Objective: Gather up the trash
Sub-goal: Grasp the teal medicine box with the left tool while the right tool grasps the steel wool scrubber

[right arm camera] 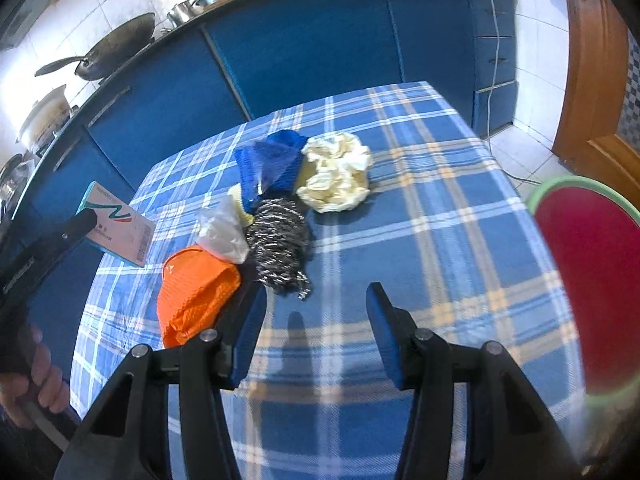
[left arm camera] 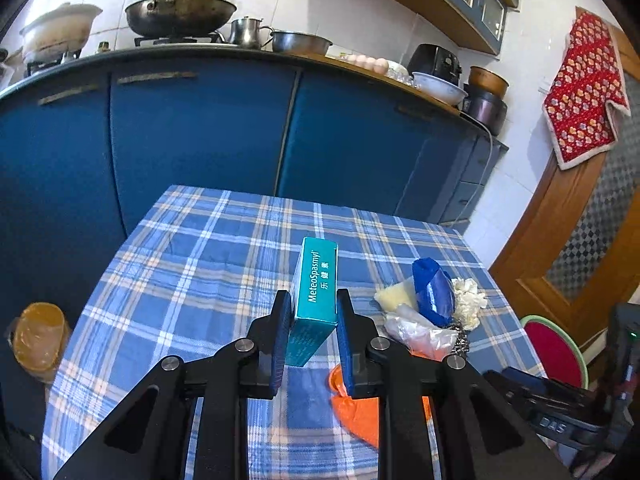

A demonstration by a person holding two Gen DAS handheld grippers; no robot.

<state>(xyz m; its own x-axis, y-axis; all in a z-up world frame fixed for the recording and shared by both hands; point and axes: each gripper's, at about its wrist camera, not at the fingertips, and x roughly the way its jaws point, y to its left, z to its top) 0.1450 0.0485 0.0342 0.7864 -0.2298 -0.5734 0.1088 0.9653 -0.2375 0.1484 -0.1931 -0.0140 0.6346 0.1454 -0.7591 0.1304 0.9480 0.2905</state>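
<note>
My left gripper [left arm camera: 312, 300] is shut on a teal medicine box [left arm camera: 316, 292] and holds it above the checked tablecloth [left arm camera: 192, 264]. The box also shows in the right wrist view [right arm camera: 118, 224], at the left. A trash pile lies on the cloth: an orange bag [right arm camera: 192, 296], a clear plastic bag [right arm camera: 222, 232], a steel scourer [right arm camera: 278, 240], a blue wrapper [right arm camera: 272, 164] and crumpled white paper [right arm camera: 338, 172]. My right gripper [right arm camera: 316, 300] is open and empty, just in front of the scourer.
Blue kitchen cabinets [left arm camera: 200, 132] stand behind the table, with a wok [left arm camera: 180, 12] and pots on the counter. A red stool with a green rim [right arm camera: 592, 280] stands to the right of the table. A wooden door [left arm camera: 580, 220] is at the far right.
</note>
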